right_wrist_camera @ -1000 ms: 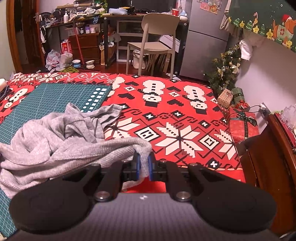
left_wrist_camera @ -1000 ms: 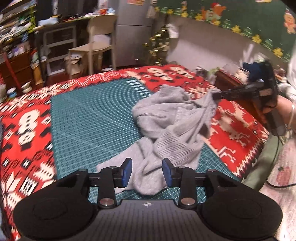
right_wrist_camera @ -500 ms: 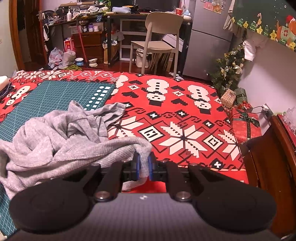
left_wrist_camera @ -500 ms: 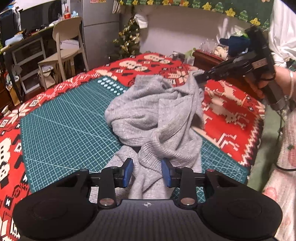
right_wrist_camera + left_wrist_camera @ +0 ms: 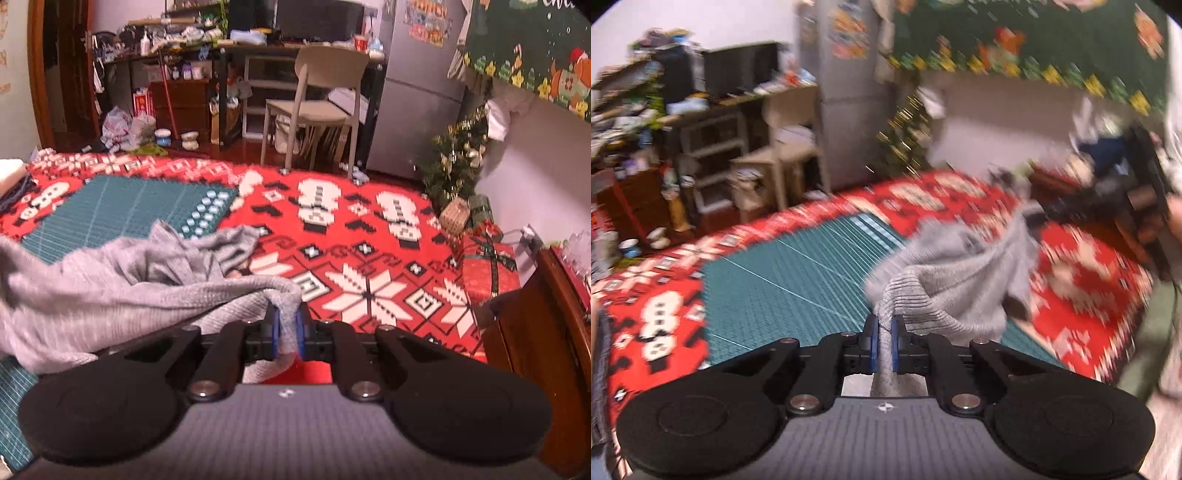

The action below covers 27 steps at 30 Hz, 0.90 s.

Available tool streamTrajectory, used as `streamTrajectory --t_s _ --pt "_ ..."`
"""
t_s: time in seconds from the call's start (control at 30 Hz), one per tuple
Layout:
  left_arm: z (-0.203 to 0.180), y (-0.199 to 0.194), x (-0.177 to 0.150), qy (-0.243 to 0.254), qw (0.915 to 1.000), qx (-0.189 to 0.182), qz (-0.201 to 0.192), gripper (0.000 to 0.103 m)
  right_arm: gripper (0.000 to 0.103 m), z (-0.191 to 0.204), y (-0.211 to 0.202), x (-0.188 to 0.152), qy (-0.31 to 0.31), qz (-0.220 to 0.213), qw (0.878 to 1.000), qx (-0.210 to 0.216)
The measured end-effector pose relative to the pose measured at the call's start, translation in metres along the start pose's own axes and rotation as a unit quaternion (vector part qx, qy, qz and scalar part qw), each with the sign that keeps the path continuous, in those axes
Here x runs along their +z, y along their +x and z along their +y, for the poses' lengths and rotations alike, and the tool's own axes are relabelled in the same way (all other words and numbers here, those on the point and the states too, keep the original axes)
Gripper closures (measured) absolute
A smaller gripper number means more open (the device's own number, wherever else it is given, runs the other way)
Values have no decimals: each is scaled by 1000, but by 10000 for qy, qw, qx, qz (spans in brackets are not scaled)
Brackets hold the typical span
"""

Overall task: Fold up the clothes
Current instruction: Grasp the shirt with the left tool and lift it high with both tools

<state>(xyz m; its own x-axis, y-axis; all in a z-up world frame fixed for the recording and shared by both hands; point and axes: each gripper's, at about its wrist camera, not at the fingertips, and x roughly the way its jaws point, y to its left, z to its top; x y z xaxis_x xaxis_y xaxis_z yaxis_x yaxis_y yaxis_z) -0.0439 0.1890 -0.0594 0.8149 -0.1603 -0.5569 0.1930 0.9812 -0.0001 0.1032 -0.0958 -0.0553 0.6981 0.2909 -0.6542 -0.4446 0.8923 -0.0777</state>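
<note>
Sweater (image 5: 956, 280), grey ribbed knit, hangs bunched betw. both grippers, lifted partly off the green cutting mat (image 5: 798, 280), which lies on a red patterned blanket (image 5: 369, 258) w/ white snowmen. In left wrist view the cloth rises straight ahead of the left gripper (image 5: 882, 343), then stretches up and to the right toward the right gripper (image 5: 1108, 192), seen blurred at far right w/ a hand behind it. In right wrist view the bulk of the sweater (image 5: 122, 288) sags to the left of the right gripper (image 5: 286, 332), over the mat edge. Left gripper: blue pads clenched on a narrow fold of knit, fabric running thru and below them. Right gripper: pads clamped on a sweater edge, small tail hanging under. Beige chair (image 5: 321, 96) well beyond, past blanket's far end.
</note>
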Motion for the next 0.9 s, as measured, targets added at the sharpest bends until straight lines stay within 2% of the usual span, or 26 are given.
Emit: streamTrajectory --t_s 0.27,0.5,0.63,0.77,0.9 --pt "11 -19 12 -468 9920 1032 -559 97 93 17 -33 7 -19 -494 9987 75" --pt "23 -59 35 -745 9789 1632 -982 97 94 42 -90 37 -316 -1156 9926 211" --pt "22 -100 64 -687 9696 1870 -1420 97 94 54 -143 71 -526 -1704 9838 178" --pt "18 -150 99 -590 9611 1890 -1927 97 94 65 -199 102 -718 -2193 9730 34" --pt "9 -199 129 -462 9512 1916 -2374 97 94 68 -255 121 -658 -2538 9650 -16"
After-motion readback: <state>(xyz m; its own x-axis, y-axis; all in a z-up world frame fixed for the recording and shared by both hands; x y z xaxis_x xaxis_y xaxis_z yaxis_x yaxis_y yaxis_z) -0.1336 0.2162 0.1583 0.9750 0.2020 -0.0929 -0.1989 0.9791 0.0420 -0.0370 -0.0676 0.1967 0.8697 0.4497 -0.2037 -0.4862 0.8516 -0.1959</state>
